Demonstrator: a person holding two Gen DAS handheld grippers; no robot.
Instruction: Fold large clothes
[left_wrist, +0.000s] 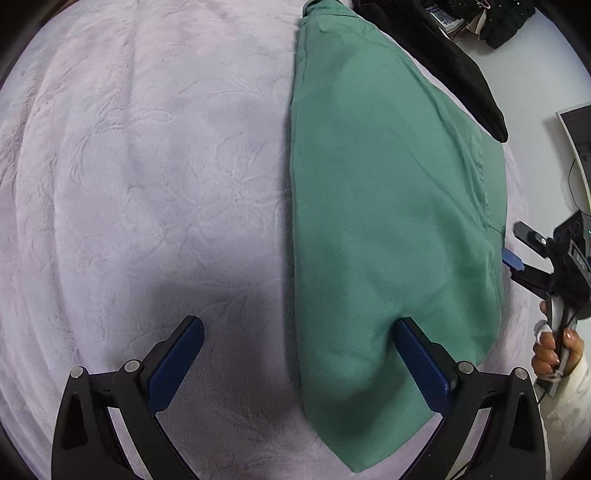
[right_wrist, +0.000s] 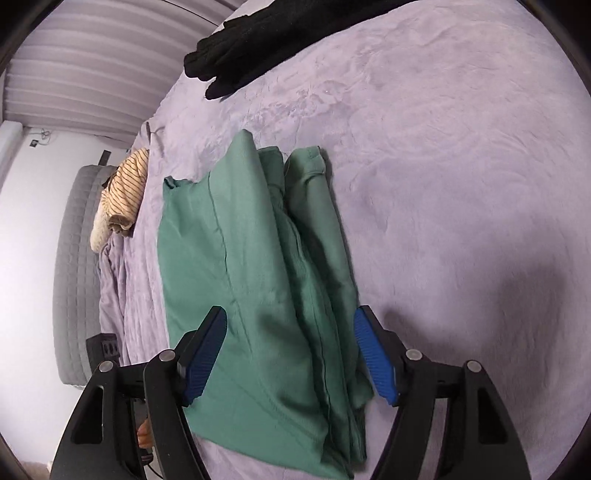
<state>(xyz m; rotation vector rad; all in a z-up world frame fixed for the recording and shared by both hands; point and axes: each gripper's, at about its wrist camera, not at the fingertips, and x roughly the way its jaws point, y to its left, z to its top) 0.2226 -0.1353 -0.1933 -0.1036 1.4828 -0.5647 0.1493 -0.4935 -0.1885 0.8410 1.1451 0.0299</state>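
Looking across from the left, your left gripper hangs over the lilac blanket with its jaws spread wide and nothing pinched, one pad over bare blanket and the other over the near edge of the green garment. That garment lies flat on the bed as a long narrow strip, already folded lengthwise by the look of it, with stacked layers showing along one side in the right wrist view. Your right gripper is also released, jaws apart with the green cloth under and between them but not squeezed. So I'd say you're between folds: the long fold is done and laid down, and next is probably grabbing one short end with both claws and bringing it over to the other end. For that you'll want each gripper on a corner of the same end, catching all layers, or the loose inner flaps will slide out. Stuff around: a black garment sits beyond the far end, close to the green one, so it could get snagged if you fold that way. A striped yellow garment hangs at the bed edge, well clear. Past that is a grey mattress edge.
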